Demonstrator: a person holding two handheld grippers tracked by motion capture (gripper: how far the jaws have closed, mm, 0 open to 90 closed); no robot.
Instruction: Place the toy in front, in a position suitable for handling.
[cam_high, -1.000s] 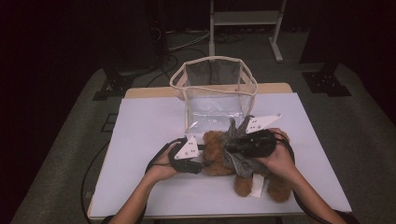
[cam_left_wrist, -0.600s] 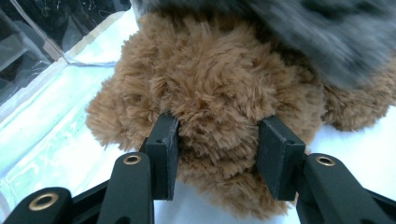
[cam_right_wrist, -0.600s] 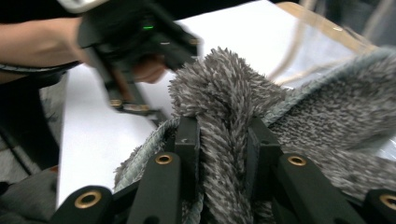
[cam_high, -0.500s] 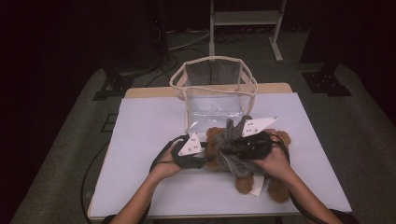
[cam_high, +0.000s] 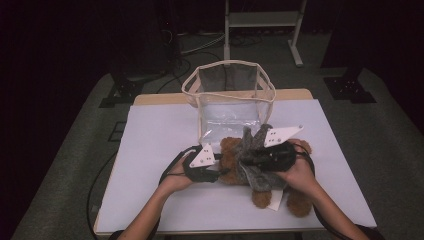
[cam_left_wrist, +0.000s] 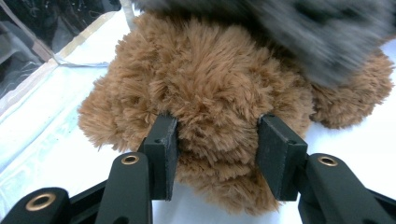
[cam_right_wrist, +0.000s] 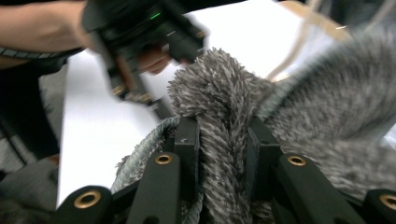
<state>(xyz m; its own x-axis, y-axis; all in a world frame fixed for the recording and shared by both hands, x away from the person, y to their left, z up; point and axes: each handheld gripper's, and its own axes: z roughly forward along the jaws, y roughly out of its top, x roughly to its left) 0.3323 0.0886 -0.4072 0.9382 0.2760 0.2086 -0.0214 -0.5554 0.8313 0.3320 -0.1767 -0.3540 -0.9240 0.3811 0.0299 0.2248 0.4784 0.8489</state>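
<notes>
A brown teddy bear (cam_high: 231, 150) lies on the white table (cam_high: 160, 135) with its head to the left, close up in the left gripper view (cam_left_wrist: 210, 84). A fuzzy grey garment (cam_high: 256, 176) covers its body. My left gripper (cam_high: 220, 170) (cam_left_wrist: 217, 140) is shut on the bear's head, with fur bulging between the pads. My right gripper (cam_high: 244, 161) (cam_right_wrist: 223, 135) is shut on a bunched fold of the grey garment (cam_right_wrist: 219, 88). The left gripper (cam_right_wrist: 140, 37) and its hand appear blurred beyond that fold.
A clear plastic bag with a cream rim (cam_high: 228, 85) stands open just behind the bear. A white slip (cam_high: 275, 204) pokes out under the bear's legs (cam_high: 299, 201). A metal stand (cam_high: 262, 20) and cables are on the dark floor beyond the table.
The right hand has shifted a little with the grey garment. The left hand and the bear stay where they were.
</notes>
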